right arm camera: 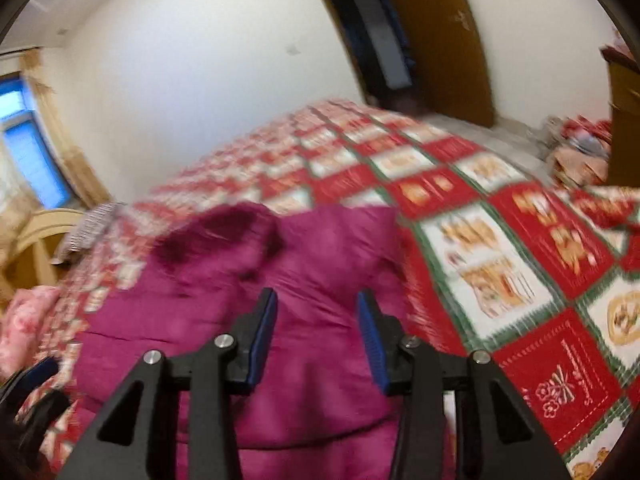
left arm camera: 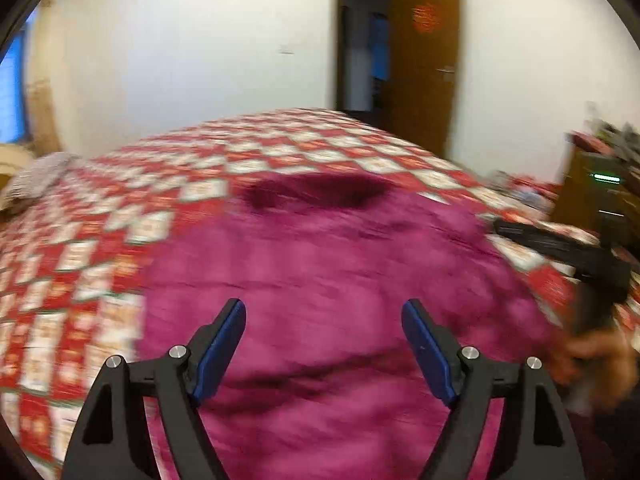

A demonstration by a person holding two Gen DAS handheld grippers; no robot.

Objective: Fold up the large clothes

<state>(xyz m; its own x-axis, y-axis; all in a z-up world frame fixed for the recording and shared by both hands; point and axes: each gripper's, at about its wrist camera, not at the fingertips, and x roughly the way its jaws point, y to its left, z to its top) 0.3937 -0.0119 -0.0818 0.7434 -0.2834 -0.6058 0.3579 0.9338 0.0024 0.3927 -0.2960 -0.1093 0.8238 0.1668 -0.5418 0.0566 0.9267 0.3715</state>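
Below both grippers' parted fingers (left arm camera: 224, 344) lies the magenta garment (left arm camera: 340, 264).

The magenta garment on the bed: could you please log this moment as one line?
garment: magenta garment on patterned bedspread | left gripper: open, empty | right gripper: open, empty

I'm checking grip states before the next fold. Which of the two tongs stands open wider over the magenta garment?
The left tongs: its blue pads stand far apart above the magenta garment, nothing between them. The right tongs gape visibly narrower.
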